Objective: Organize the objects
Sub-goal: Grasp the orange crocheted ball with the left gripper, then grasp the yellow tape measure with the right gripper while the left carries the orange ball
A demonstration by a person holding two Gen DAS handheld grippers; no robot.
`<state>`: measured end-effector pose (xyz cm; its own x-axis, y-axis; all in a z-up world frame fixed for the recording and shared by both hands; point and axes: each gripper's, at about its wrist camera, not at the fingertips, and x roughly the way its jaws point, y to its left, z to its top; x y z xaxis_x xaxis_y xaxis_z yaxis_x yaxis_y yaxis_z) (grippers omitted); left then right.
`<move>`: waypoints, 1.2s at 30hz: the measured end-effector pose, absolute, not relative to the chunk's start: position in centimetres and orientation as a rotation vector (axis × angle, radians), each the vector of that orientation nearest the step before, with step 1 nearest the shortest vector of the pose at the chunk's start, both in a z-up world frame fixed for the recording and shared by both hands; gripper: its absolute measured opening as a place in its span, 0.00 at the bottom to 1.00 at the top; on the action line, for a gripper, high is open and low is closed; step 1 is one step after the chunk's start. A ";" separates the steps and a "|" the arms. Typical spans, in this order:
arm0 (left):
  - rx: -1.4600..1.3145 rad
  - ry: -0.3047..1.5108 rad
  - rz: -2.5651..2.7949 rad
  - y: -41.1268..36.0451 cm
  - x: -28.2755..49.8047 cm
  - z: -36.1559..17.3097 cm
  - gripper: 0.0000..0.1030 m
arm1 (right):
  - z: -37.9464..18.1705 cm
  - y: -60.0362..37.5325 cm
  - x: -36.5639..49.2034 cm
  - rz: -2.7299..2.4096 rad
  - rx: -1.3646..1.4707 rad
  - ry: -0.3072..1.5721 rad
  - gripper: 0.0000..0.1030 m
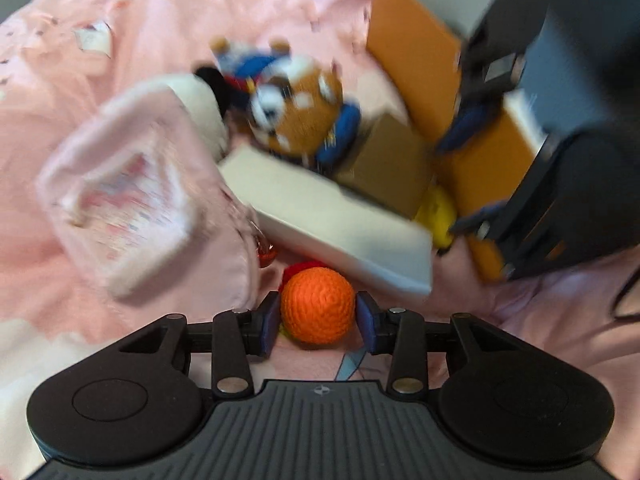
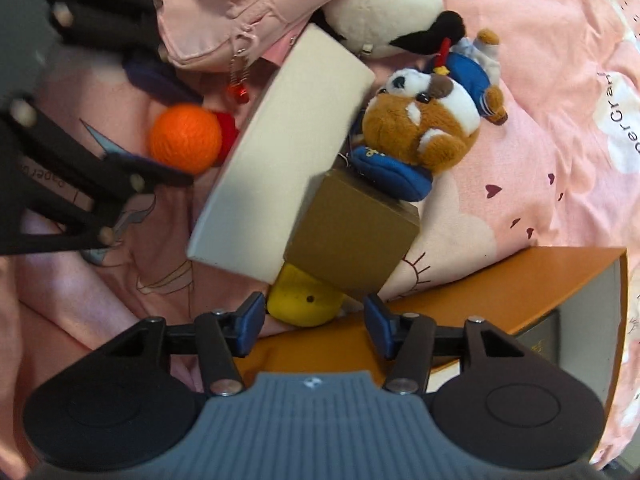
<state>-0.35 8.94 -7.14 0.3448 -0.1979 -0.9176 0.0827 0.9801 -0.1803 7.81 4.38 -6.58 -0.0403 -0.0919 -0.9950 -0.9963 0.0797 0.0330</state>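
Observation:
An orange knitted ball (image 1: 318,306) lies on the pink bedsheet (image 1: 80,80) between the blue pads of my left gripper (image 1: 318,320). The pads stand just off its sides, so the gripper is open. In the right wrist view the same ball (image 2: 186,138) sits between the left gripper's fingers (image 2: 152,76), with a red ball (image 2: 229,130) beside it. My right gripper (image 2: 316,322) points down, open, around a yellow toy (image 2: 304,300) that is half hidden under a brown cardboard box (image 2: 352,236). Its pads stay clear of the toy.
A white box (image 2: 296,152) leans on the brown box. A brown-and-white plush dog in blue (image 2: 424,124), a white-and-black plush (image 2: 384,4) and a pink pouch with a keychain (image 2: 248,8) lie around them. An open orange box (image 2: 500,276) lies beside the right gripper.

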 end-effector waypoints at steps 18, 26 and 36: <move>-0.253 1.071 -0.209 11.3 -0.4 -4.9 0.44 | -13.1 5.7 8.0 1.045 -1.286 1.537 0.61; -0.241 1.075 -0.207 11.0 -0.8 -4.7 0.44 | -14.1 5.6 8.1 1.032 -1.282 1.528 0.60; -0.221 1.063 -0.205 10.4 -0.8 -4.2 0.44 | -10.8 4.4 7.6 1.071 -1.265 1.466 0.55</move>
